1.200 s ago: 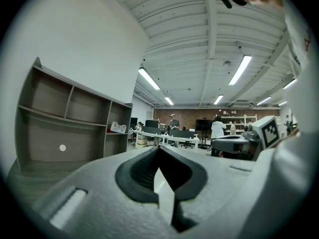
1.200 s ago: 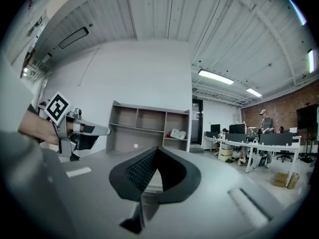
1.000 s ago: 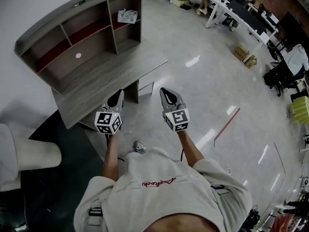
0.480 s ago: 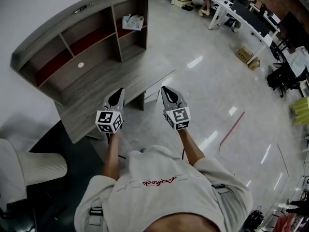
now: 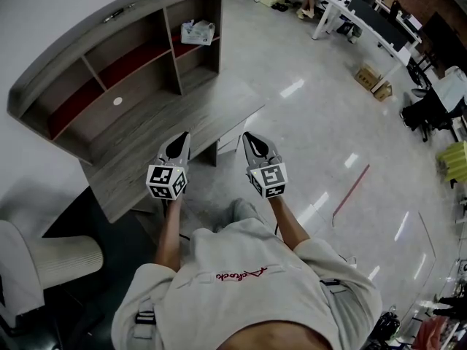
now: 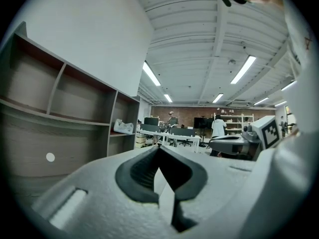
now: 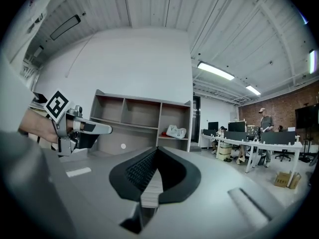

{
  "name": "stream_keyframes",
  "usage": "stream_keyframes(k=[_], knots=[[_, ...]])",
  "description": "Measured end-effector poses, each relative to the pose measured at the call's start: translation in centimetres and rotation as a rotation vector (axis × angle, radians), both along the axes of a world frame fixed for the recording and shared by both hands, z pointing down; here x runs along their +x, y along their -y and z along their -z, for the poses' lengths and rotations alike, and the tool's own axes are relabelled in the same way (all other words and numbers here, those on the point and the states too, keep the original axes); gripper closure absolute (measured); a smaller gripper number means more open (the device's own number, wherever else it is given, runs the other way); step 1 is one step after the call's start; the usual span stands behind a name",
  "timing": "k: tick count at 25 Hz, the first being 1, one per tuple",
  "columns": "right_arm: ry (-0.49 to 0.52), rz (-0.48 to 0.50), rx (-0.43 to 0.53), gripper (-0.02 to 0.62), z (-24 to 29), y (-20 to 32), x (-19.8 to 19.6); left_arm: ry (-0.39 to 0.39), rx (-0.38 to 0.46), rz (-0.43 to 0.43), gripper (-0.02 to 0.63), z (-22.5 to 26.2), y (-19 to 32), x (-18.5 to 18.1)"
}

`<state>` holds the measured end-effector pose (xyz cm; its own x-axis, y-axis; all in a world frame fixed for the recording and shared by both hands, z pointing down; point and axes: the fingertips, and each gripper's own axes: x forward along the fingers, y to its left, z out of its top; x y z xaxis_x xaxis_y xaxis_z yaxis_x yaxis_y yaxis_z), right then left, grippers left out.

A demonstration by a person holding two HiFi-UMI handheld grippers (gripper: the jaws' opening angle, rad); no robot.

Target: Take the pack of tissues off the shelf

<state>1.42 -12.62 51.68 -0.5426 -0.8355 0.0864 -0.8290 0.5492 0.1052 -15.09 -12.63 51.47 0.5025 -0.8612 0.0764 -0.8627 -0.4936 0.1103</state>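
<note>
The pack of tissues is a white crumpled packet lying in the right-hand compartment of the grey wooden shelf above a desk top. It also shows in the left gripper view and the right gripper view, far ahead of both. My left gripper is over the desk's near edge, jaws shut and empty. My right gripper hangs beside it over the floor just off the desk's corner, also shut with nothing in it. Both point level toward the shelf.
A white chair on a dark mat stands at the lower left. Long white office desks with people run along the back right. Cardboard boxes lie on the shiny floor, and black chairs are at the right.
The person has stepped closer to the desk, so the shelf and desk sit nearer in the head view. Both grippers moved forward together, still shut.
</note>
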Motion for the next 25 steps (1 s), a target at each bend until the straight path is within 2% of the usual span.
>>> stream_keyframes(k=[11,25], knots=[[0.014,0.002,0.008,0.589,-0.5,5.9,0.0,0.017,0.011,-0.008,0.607,0.0,6.0,0.4],[0.009,0.042,0.007,0.589,1.2,19.4,0.6,0.014,0.012,0.006,0.607,2.1,19.8,1.9]])
